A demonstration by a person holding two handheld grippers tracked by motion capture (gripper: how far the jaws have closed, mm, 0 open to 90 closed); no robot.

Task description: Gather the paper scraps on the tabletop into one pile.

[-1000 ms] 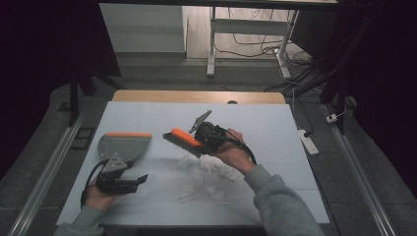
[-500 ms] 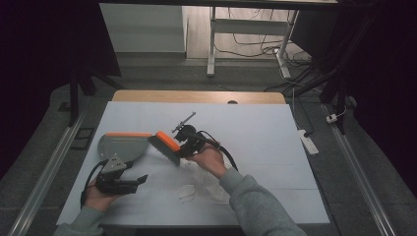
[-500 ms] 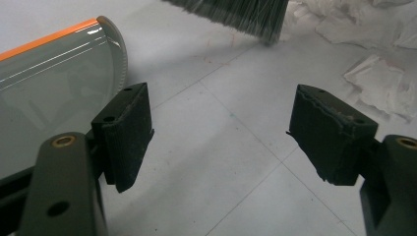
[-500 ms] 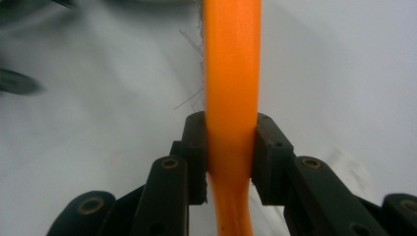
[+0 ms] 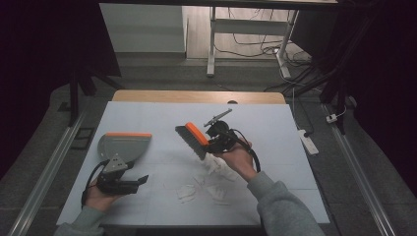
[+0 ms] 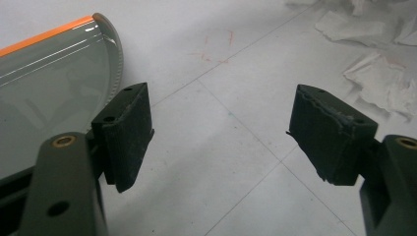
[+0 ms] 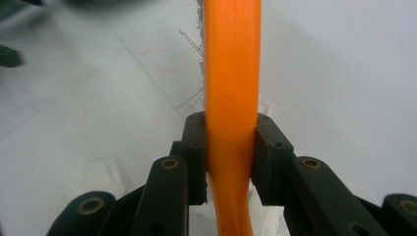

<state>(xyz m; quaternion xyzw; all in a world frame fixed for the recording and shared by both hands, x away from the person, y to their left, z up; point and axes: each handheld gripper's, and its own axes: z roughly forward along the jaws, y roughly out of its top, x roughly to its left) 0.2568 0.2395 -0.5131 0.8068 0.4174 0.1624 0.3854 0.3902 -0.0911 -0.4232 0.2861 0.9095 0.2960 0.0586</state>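
Now sweep the paper scraps [image 5: 209, 186] low toward the dustpan [image 5: 124, 146]. Right gripper [image 5: 212, 143] pinches the brush [image 5: 193, 139]; left gripper [image 5: 129, 182], jaws spread, should brace the pan.

A table [image 5: 275, 118] with a pale blue-white top and a wooden strip along its far edge filled the middle of the high view. A grey dustpan [image 5: 123, 146] with an orange lip lay at left of centre, and torn white paper scraps [image 5: 209, 184] lay scattered at lower centre
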